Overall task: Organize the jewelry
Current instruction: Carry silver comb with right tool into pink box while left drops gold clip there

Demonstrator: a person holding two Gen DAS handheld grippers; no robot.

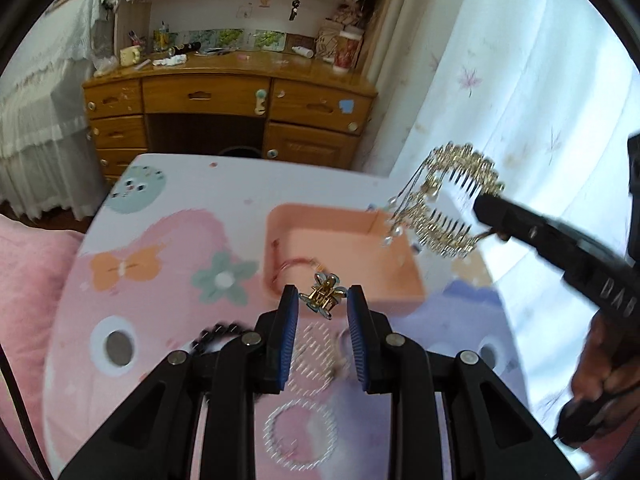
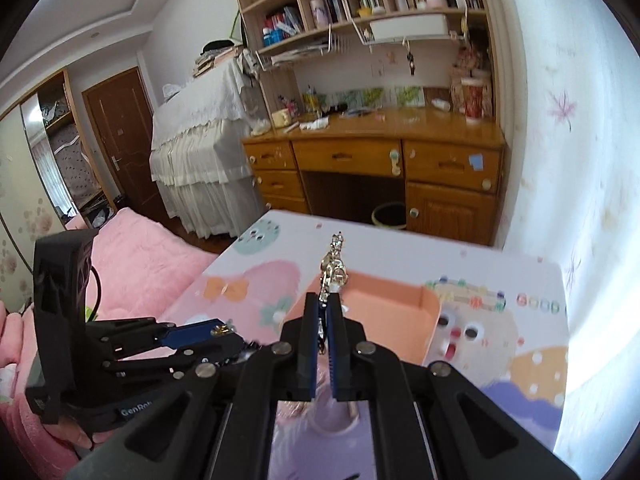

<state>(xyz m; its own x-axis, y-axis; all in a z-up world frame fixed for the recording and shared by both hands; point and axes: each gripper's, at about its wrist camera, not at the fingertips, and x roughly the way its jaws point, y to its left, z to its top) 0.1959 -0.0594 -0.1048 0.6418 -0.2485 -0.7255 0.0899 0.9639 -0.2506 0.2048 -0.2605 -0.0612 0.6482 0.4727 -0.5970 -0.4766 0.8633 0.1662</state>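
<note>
My left gripper (image 1: 323, 300) is shut on a small gold claw clip with pale blue petals (image 1: 322, 295), held just above the near edge of the orange tray (image 1: 280, 216). A thin red bracelet (image 1: 294, 266) lies in the tray. My right gripper (image 2: 324, 304) is shut on a gold tasselled hair comb (image 2: 334, 266), held above the tray (image 2: 428, 300); from the left wrist view the comb (image 1: 448, 204) hangs over the tray's right side. A black bead bracelet (image 1: 218, 330) and a silver sparkly bracelet (image 1: 300, 434) lie on the table under my left gripper.
The table (image 1: 160, 240) has a pastel cartoon cover. A pink bed (image 2: 132, 256) lies to its left, a white curtain (image 2: 580, 160) to its right. A wooden desk (image 2: 372, 152) with shelves and a bin (image 2: 390, 214) stands beyond the far edge.
</note>
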